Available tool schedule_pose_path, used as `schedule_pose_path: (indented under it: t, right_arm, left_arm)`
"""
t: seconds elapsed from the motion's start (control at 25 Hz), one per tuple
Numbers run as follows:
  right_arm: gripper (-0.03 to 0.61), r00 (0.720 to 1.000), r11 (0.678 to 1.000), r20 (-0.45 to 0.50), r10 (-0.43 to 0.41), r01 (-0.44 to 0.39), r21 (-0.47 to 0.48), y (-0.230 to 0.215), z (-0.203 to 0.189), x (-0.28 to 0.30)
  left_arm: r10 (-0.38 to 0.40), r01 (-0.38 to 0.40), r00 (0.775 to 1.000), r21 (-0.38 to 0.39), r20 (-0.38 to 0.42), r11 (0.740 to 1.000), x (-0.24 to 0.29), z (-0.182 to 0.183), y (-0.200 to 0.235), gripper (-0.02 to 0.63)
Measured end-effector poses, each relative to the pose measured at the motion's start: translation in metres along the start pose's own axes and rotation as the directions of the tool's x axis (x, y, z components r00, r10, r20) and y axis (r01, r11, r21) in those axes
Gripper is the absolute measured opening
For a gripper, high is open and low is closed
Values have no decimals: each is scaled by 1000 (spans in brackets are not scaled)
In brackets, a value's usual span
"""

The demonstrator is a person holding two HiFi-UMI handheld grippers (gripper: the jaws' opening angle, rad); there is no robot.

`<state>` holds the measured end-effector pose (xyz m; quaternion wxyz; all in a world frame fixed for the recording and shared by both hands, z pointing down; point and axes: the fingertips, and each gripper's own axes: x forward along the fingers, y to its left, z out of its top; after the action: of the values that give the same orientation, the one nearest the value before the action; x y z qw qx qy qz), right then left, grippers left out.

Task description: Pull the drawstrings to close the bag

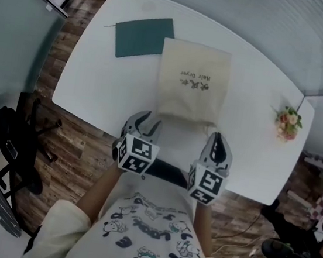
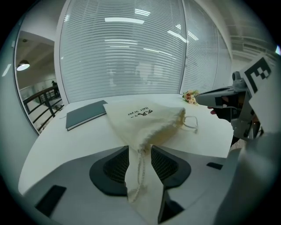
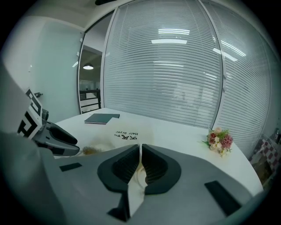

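The room is glass-walled with slatted blinds, and a white desk (image 1: 97,81) stands on a wood-plank floor. I am working at its near edge.

The cream cloth bag (image 1: 193,79) lies flat in the middle of the desk, with its printed lettering facing up. Its gathered mouth points towards me, and the puckered cloth hides whatever is inside. A dark green notebook (image 1: 143,36) lies closed at the bag's far left corner, and from above its edge seems to slip just under the cloth. A small bunch of flowers (image 1: 288,121) sits well apart on the right.

My left gripper (image 1: 146,122) is at the near left corner of the bag mouth. Its fingers stand apart, with the bunched corner of the bag (image 2: 145,118) reaching into the gap. The left drawstring (image 2: 140,171) trails down between them, slack and unpinched.

My right gripper (image 1: 216,140) is at the near right corner, fingers together. In the right gripper view a pale curl of cord (image 3: 141,173) shows just beneath the closed fingers (image 3: 156,165), but I cannot tell whether it is pinched. From the left gripper view, the right drawstring loop (image 2: 192,124) lies by the mouth, below the right gripper's tip.
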<state>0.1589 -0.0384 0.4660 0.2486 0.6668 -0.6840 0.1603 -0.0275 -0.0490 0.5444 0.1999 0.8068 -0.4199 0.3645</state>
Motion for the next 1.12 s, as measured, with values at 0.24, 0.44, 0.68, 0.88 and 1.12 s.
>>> schedule_pose_path:
  t: [0.24, 0.44, 0.68, 0.88, 1.12]
  right_arm:
    - [17, 1000, 1000, -20, -12, 12, -4, -3, -6, 4]
    - [17, 999, 1000, -29, -20, 20, 1, -6, -7, 9]
    - [17, 999, 1000, -44, -20, 20, -12, -4, -9, 12]
    - [17, 999, 1000, -51, -14, 13, -12, -1, -6, 16]
    - [17, 998, 1000, -59, -15, 15, -8, -4, -5, 19]
  left_arm:
    - [-15, 15, 997, -4, -71, 1000, 14, -8, 0, 187]
    - [-24, 25, 993, 7, -115, 1000, 23, -14, -2, 186]
    - [-43, 43, 990, -2, -133, 999, 27, -17, -2, 145]
    - [-83, 84, 984, -2, -159, 996, 29, -21, -5, 83]
    - [-87, 86, 982, -11, -169, 996, 30, -21, -3, 66]
